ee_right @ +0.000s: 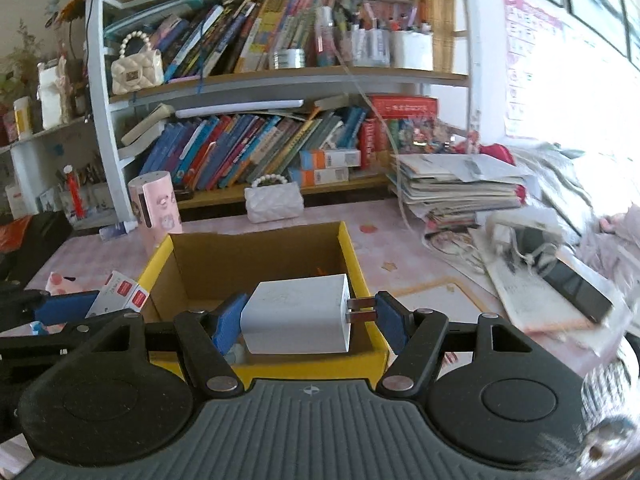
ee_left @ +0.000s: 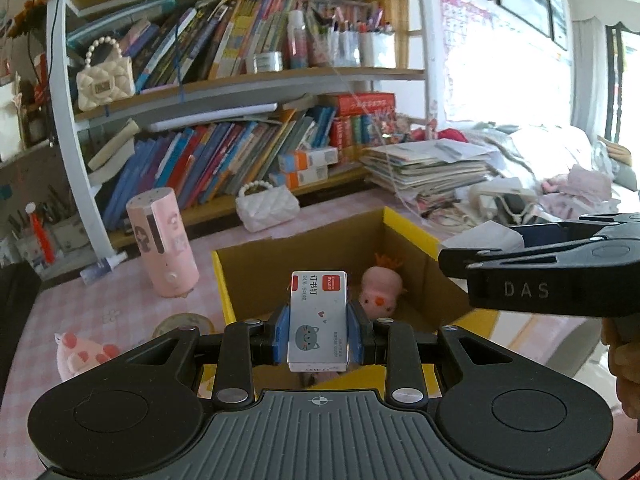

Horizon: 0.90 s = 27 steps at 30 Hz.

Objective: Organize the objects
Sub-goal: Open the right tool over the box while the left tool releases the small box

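Above the open cardboard box [ee_right: 256, 256]: two items held, one per gripper.

Left gripper [ee_left: 319, 326] is clamped by its blue pads on a small staple box [ee_left: 319, 320] with a red label and cat drawing, held upright over the near rim. Right gripper [ee_right: 308, 320] is clamped on a white plug adapter [ee_right: 298, 314], one pad on its body, one on the prongs. A pink plush toy [ee_left: 378, 294] is seen lying inside the box; a pink cylinder [ee_left: 162, 242] stands just beside it on the checked tablecloth [ee_left: 100, 300].
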Tool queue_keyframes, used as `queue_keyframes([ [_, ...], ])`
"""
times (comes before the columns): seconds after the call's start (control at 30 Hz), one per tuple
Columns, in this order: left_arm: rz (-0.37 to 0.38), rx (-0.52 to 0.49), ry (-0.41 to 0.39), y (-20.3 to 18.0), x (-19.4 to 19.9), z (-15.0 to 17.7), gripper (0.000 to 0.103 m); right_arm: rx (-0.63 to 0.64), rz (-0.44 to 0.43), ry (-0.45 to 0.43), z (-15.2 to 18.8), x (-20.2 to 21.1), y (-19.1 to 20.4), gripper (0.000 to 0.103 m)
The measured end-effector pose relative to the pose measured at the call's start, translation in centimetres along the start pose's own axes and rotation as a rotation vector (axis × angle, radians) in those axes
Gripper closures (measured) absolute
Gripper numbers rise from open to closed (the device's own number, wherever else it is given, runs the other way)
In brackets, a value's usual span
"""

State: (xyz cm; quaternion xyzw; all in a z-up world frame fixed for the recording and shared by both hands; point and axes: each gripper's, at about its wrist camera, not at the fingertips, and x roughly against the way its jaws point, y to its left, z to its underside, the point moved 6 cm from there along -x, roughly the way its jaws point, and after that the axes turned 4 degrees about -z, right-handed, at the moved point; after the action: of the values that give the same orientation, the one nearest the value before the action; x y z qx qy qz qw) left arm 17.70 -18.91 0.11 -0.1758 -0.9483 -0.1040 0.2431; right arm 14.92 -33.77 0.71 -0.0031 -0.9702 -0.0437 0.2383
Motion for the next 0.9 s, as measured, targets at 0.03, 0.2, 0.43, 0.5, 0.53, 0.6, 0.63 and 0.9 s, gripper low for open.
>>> queue_keyframes([
  [0.03, -0.006, 0.007, 0.010, 0.0, -0.5, -0.1, 0.075, 0.017, -0.008, 0.005, -0.2, -0.7, -0.1, 0.036],
  [0.2, -0.034, 0.016, 0.053, -0.2, -2.9, 0.0, 0.075, 0.097, -0.046, 0.026, -0.3, -3.6, -0.2, 0.036],
  [0.43, -0.076, 0.035, 0.116, 0.1, -6.1, 0.4, 0.075, 0.194, -0.128, 0.115, 0.0, -8.0, 0.4, 0.036],
  [0.5, -0.084, 0.043, 0.133, 0.3, -6.9, 0.5, 0.075, 0.220, -0.146, 0.147, 0.2, -9.2, 0.5, 0.036],
  [0.53, -0.089, 0.045, 0.144, 0.4, -7.3, 0.7, 0.075, 0.231, -0.154, 0.164, 0.3, -9.8, 0.5, 0.036],
  [0.6, -0.095, 0.047, 0.158, 0.5, -7.8, 0.9, 0.075, 0.253, -0.174, 0.194, 0.3, -10.9, 0.6, 0.036],
  [0.63, -0.097, 0.047, 0.165, 0.5, -8.2, 1.0, 0.075, 0.263, -0.183, 0.207, 0.4, -11.3, 0.6, 0.036],
  [0.9, -0.115, 0.025, 0.203, 0.6, -10.1, 1.9, 0.075, 0.376, -0.240, 0.360, 1.9, -14.1, 0.6, 0.036],
])
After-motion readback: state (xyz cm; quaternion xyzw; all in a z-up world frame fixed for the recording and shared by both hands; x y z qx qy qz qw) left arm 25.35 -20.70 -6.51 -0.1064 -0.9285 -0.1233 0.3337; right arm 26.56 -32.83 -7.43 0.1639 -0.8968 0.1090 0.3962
